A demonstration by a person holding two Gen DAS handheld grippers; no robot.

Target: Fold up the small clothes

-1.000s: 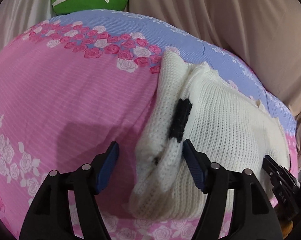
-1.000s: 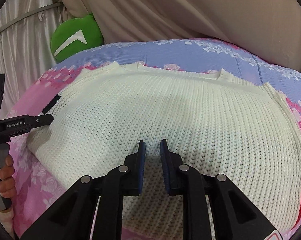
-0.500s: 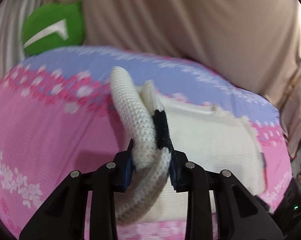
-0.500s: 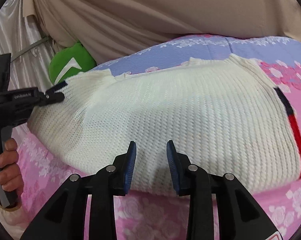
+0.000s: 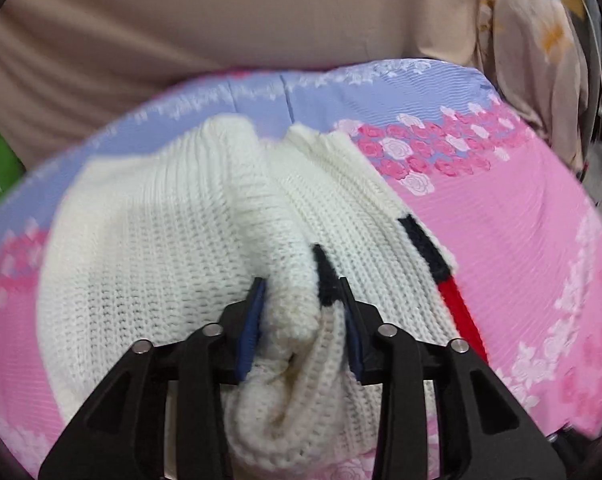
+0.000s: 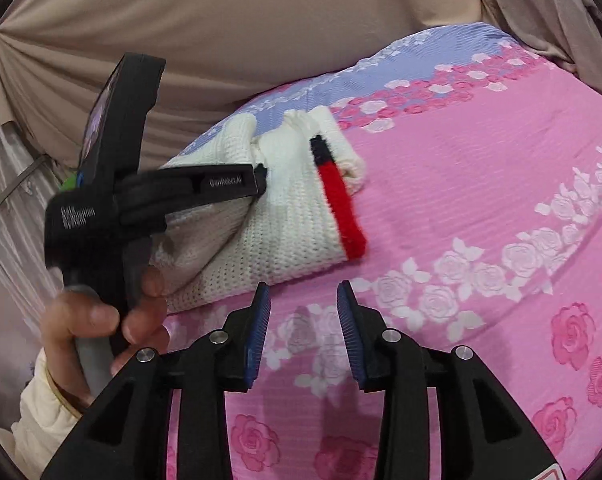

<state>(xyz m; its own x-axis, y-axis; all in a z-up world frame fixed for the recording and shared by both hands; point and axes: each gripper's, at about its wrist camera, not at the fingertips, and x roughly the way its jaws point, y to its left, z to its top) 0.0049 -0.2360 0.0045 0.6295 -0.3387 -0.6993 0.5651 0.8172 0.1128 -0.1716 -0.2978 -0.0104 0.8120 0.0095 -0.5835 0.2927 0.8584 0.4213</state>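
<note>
The white knit sweater (image 5: 173,240) lies folded on the bed (image 6: 481,208), near the far left edge, where beige curtains (image 6: 261,20) hang. The left tool (image 5: 301,312) has a bunched sleeve fold between its blue pads, and the jaws are opening. The right tool (image 6: 303,320) is empty above the pink sheet, jaws opening. To the right the bed is free. The left view is blurred; the sweater's near hem is hidden behind the tool.
</note>
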